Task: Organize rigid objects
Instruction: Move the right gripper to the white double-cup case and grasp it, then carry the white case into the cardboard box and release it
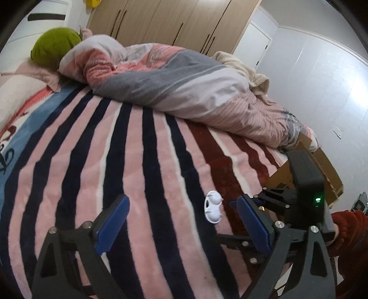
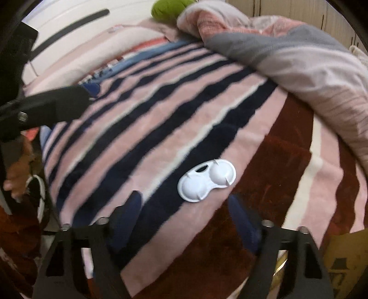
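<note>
A small white plastic tray with two round cups [image 2: 207,180] lies on the striped blanket [image 2: 161,115] near the bed's edge. It also shows in the left wrist view [image 1: 213,209]. My right gripper [image 2: 185,202] is open and empty, its blue pads just short of the tray, one on each side. My left gripper [image 1: 181,207] is open and empty above the blanket, with the tray just inside its right pad [image 1: 251,220]. The right gripper's body [image 1: 306,184] shows at the right of the left wrist view.
A bunched pink and grey quilt [image 1: 184,82] lies across the far side of the bed. A green cushion [image 1: 55,46] sits by the headboard. A cardboard box [image 1: 322,170] stands off the bed's right edge. Wooden wardrobes [image 1: 174,20] stand behind.
</note>
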`<state>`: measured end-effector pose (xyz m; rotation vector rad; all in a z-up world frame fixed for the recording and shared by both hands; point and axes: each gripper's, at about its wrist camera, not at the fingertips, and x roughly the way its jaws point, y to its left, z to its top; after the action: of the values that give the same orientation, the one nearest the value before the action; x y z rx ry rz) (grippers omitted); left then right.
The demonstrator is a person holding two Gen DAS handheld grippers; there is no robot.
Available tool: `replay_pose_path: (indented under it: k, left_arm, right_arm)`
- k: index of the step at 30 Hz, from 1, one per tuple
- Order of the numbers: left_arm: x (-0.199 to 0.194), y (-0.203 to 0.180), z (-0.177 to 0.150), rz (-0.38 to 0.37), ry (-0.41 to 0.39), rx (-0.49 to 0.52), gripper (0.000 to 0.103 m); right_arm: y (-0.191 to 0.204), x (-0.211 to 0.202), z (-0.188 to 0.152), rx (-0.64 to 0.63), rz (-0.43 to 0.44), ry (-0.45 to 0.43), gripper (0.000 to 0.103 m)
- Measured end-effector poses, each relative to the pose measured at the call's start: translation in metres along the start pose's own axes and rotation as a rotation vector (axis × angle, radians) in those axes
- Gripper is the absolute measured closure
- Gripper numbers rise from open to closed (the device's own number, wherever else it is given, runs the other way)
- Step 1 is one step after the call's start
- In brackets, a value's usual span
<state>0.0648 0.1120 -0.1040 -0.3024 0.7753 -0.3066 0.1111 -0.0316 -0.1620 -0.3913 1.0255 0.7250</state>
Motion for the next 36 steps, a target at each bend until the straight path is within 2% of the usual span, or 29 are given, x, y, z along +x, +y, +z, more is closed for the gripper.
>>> replay_pose_path:
  k: [2, 4, 12, 13, 14, 19, 24, 30, 31, 33, 36]
  left_arm:
    - [0.004, 0.001, 0.0, -0.004, 0.007, -0.005, 0.01]
    - [0.007, 0.0, -0.001, -0.004, 0.013, -0.005, 0.01]
    - [0.002, -0.01, 0.001, -0.004, 0.014, 0.008, 0.01]
    - [0.001, -0.012, 0.001, -0.004, 0.014, 0.011, 0.01]
    - [-0.002, -0.016, 0.001, -0.005, 0.012, 0.016, 0.01]
    - [-0.012, -0.038, 0.002, -0.03, 0.007, 0.04, 0.01]
    - [-0.031, -0.06, 0.004, -0.043, -0.013, 0.064, 0.01]
    - [-0.045, -0.108, 0.009, -0.18, -0.012, 0.106, 0.011]
    - [-0.046, -0.117, 0.011, -0.199, -0.012, 0.113, 0.013]
    - [-0.047, -0.138, 0.017, -0.249, -0.009, 0.128, 0.036]
    - [-0.043, -0.163, 0.025, -0.299, 0.002, 0.148, 0.057]
  right_arm:
    - [-0.005, 0.009, 0.0, 0.004, -0.018, 0.004, 0.034]
    - [-0.01, 0.015, 0.001, -0.003, -0.036, -0.004, 0.043]
    - [-0.005, 0.012, 0.002, -0.062, -0.047, -0.062, 0.05]
    - [-0.004, 0.009, 0.0, -0.066, -0.041, -0.067, 0.079]
    - [-0.002, 0.006, -0.001, -0.07, -0.029, -0.064, 0.075]
    - [0.007, -0.019, -0.007, -0.08, -0.002, -0.087, 0.077]
    - [0.014, -0.052, -0.015, -0.094, 0.019, -0.147, 0.077]
    - [0.023, -0.122, -0.026, -0.104, 0.045, -0.288, 0.077]
    - [0.023, -0.135, -0.029, -0.105, 0.046, -0.316, 0.077]
    - [0.02, -0.158, -0.035, -0.101, 0.042, -0.364, 0.077]
    - [0.007, -0.19, -0.048, -0.087, 0.02, -0.432, 0.077]
